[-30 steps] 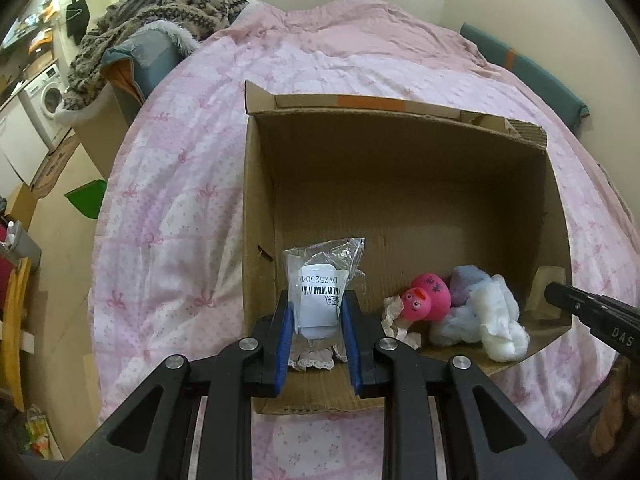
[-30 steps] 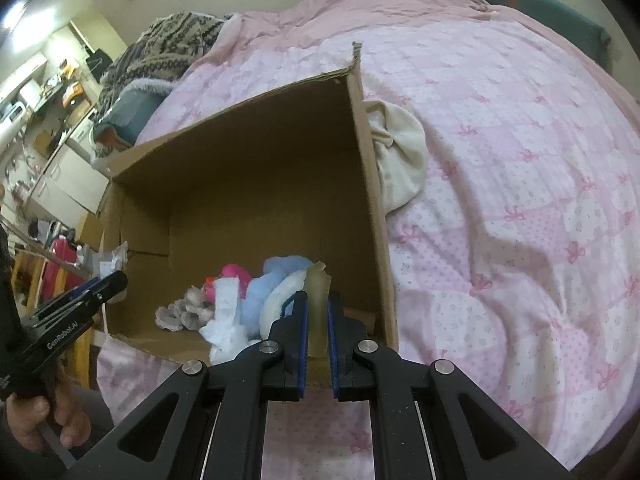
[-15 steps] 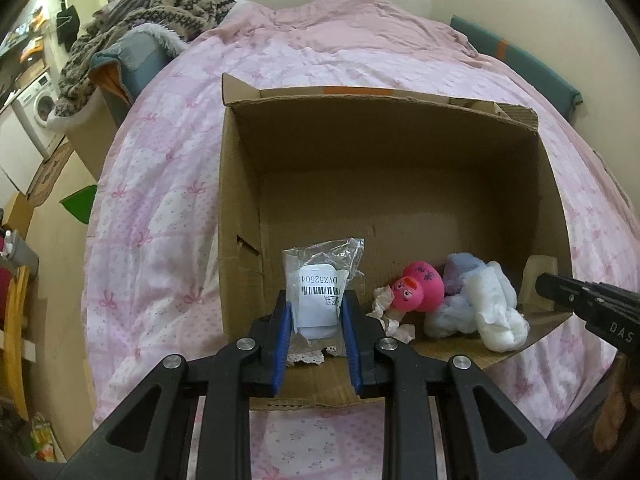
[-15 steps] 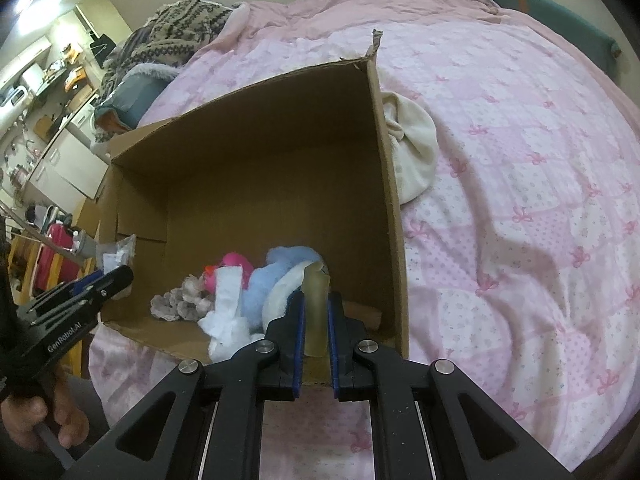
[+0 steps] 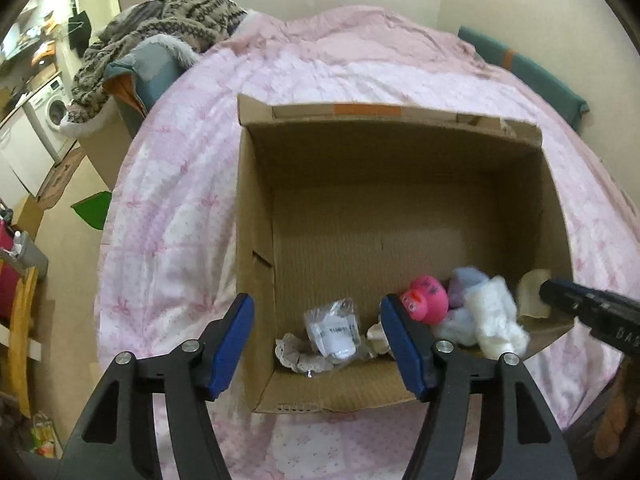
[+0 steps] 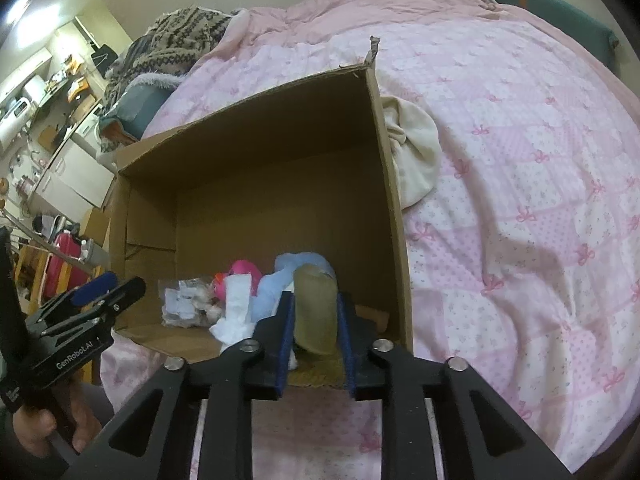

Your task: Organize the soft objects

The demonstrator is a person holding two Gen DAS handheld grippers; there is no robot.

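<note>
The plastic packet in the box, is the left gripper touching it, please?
Apart. The left wrist view shows the left gripper, jaws opening, clear of the plastic packet lying in the cardboard box.

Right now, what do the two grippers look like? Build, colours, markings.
Both match: black angular linkage arms with triangular cut-outs and silver pivot bolts, ending in flat blue pads. The left gripper shows this in its own view, as does the right gripper. Seen side-on from the right wrist, the left gripper's black body carries white "GenRobot.AI" lettering. No cables show. No sleeve is clearly visible.
</note>
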